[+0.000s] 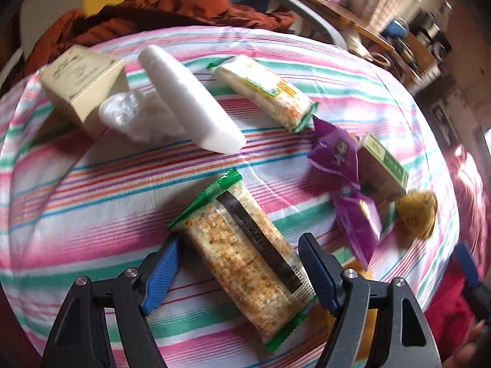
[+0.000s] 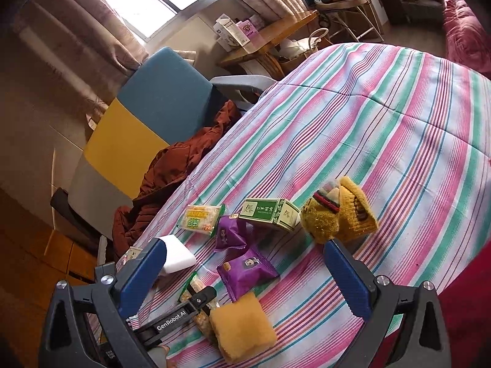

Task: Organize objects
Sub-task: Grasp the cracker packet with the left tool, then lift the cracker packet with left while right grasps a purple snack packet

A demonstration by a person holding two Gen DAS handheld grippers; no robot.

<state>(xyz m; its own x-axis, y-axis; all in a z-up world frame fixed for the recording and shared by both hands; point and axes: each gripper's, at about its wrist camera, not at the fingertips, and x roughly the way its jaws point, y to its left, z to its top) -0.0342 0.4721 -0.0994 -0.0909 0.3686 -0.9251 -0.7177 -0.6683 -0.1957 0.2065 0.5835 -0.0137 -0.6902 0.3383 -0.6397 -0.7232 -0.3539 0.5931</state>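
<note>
The left gripper (image 1: 239,273) points steeply down at the striped cloth (image 1: 92,190), its jaws wide apart. A rice-cracker bar in a clear, green-ended wrapper (image 1: 245,260) lies flat on the cloth between the two blue pads (image 1: 162,273). The bar runs slantwise, its near end closer to the right-hand pad and its far end reaching beyond the fingertips. A gap shows on each side, so neither pad presses on it; the bar is straddled, not gripped.

Ahead of this gripper lie a white foam block (image 1: 190,98) with crumpled clear plastic (image 1: 132,116) beside it, and a cream box (image 1: 83,82) further to the left. A second cracker bar (image 1: 267,92) lies ahead and to the right. To the right are two purple packets (image 1: 334,153), a green-and-white box (image 1: 386,165) and a yellow knitted item (image 1: 417,214).

The right gripper (image 2: 245,279) hangs above the cloth with its jaws fully apart and nothing held. Between its fingers, lower down, lie one purple packet (image 2: 245,273) and an orange-yellow packet (image 2: 242,328), neither touched. The left gripper's black arm appears low in this view, over the cracker bar (image 2: 196,303). The yellow knitted item sits just beyond the right-hand fingertip, touching nothing of the tool.
</note>
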